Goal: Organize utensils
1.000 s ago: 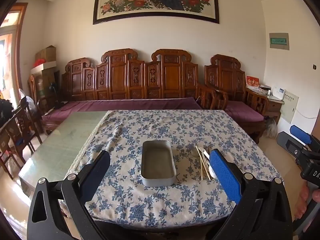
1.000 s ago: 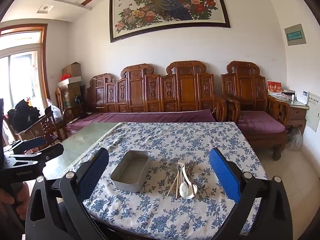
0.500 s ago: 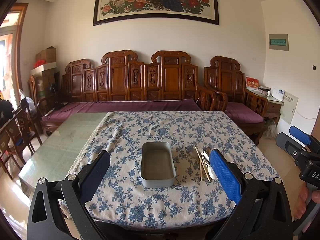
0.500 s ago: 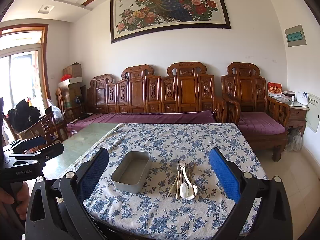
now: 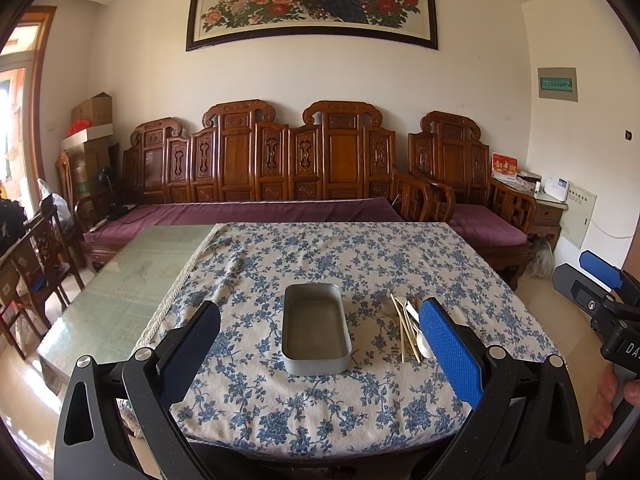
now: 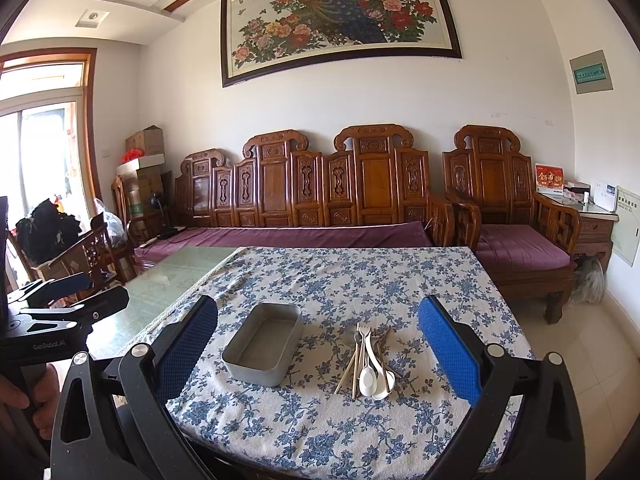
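Grey metal, the tray (image 5: 316,330) sits empty on the flowered tabletop (image 5: 360,256), so we judge the task hardly begun: every utensil is yet to go in. The utensils (image 6: 370,362), chopsticks, white spoons and what looks like a fork, lie bundled just beside the tray on its right. We hold the left tool (image 5: 320,344) with its fingers wide apart and nothing between them, short of the tabletop's near edge; the right tool (image 6: 318,348) is likewise spread and empty. Our right wrist view shows the whole bundle clearly, spoon bowls toward us, while in the left wrist view the blue pad (image 5: 448,354) hides part of it. Each view catches the other tool at its edge.
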The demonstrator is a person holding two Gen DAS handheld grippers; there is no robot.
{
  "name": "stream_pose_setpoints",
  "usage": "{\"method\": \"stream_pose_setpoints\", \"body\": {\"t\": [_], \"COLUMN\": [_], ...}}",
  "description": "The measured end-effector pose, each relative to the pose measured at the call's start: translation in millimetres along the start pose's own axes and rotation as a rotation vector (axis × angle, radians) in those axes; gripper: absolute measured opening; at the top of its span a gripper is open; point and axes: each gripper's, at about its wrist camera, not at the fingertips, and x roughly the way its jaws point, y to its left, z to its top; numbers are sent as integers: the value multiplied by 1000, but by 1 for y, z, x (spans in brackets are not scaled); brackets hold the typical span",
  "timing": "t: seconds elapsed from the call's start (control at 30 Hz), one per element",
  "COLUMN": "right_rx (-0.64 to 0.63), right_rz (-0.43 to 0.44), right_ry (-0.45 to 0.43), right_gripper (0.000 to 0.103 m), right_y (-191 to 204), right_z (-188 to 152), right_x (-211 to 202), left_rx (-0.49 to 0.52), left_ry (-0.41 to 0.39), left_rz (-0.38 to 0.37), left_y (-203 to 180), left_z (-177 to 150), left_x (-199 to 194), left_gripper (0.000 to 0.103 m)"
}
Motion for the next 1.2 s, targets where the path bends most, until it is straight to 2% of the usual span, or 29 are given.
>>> {"method": "stream_pose_setpoints", "body": {"t": [1.2], "right_rx": [-3], "right_rz": [0], "right_ry": [-6], "right_gripper": [101], "right_y": [3], "right_z": [4], "right_x": [-1], "left_rx": [4], "left_ry": [-10], "left_rz": [-17], "left_y": [-5], "left_z": [2], "left_x": [-1], "left_gripper": [97]}}
